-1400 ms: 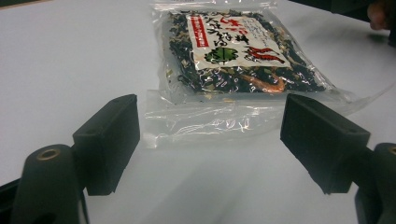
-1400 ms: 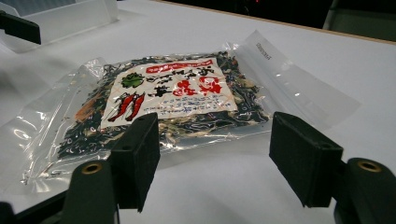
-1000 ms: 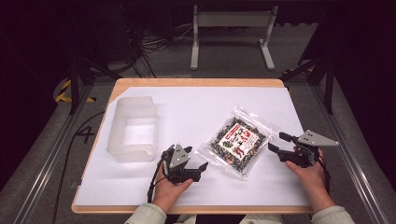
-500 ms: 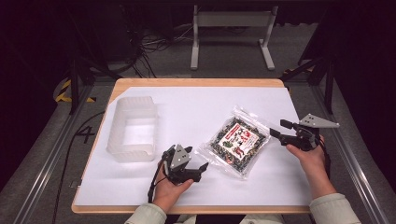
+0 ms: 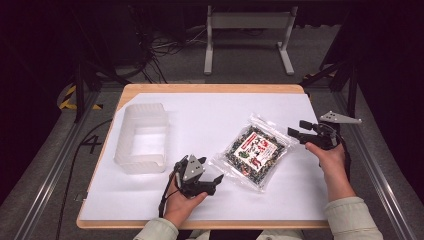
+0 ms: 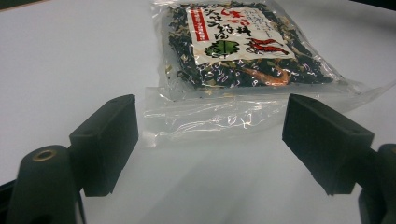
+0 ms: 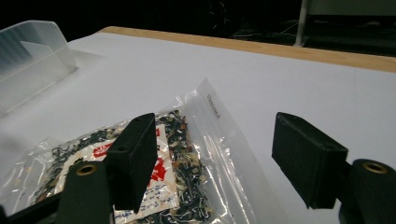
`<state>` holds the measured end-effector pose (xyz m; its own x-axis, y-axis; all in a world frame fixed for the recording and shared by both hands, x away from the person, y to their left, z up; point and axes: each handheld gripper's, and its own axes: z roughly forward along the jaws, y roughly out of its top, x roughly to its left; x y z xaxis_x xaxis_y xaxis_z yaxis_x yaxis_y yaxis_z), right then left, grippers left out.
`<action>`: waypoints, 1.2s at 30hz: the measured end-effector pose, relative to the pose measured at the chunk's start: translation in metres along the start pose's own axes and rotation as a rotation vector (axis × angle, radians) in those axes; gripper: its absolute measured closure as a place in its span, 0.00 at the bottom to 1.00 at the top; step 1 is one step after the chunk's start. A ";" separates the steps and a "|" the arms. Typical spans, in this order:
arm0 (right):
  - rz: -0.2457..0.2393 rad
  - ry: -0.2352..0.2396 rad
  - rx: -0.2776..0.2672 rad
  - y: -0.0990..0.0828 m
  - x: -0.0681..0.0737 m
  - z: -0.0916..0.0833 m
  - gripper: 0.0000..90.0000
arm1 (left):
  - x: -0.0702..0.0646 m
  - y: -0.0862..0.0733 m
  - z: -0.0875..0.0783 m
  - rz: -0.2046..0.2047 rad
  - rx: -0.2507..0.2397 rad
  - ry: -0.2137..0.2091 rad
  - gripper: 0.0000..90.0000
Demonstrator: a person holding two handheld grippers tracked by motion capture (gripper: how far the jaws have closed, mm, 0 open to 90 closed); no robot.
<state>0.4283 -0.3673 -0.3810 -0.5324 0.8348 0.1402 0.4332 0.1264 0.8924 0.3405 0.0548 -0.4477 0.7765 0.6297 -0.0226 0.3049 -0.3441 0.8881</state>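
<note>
I see a clear bag of dried greens (image 5: 253, 156) lying flat on the white worktop (image 5: 215, 120), right of centre. My left gripper (image 5: 216, 181) sits low at the bag's near left corner, jaws spread wide, the transparent edge just ahead of them and untouched. My right gripper (image 5: 296, 129) hovers at the bag's right edge, jaws also spread, holding nothing. A translucent plastic bin (image 5: 141, 138) stands well apart on the left.

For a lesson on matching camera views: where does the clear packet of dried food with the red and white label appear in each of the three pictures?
High view: the packet lies right of centre on the white sheet.
Left gripper view: packet at upper centre, beyond the open jaws.
Right gripper view: packet at lower left, partly behind the left jaw.
Shared landmark: its red and white label.
</note>
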 end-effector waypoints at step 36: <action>0.200 0.039 0.211 -0.037 -0.035 0.034 0.47 | -0.001 0.000 0.002 0.009 0.018 0.020 0.22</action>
<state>0.4557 -0.3833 -0.4339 -0.4468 0.8336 0.3246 0.6720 0.0732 0.7369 0.3403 0.0529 -0.4484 0.7681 0.6403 -0.0052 0.3081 -0.3625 0.8796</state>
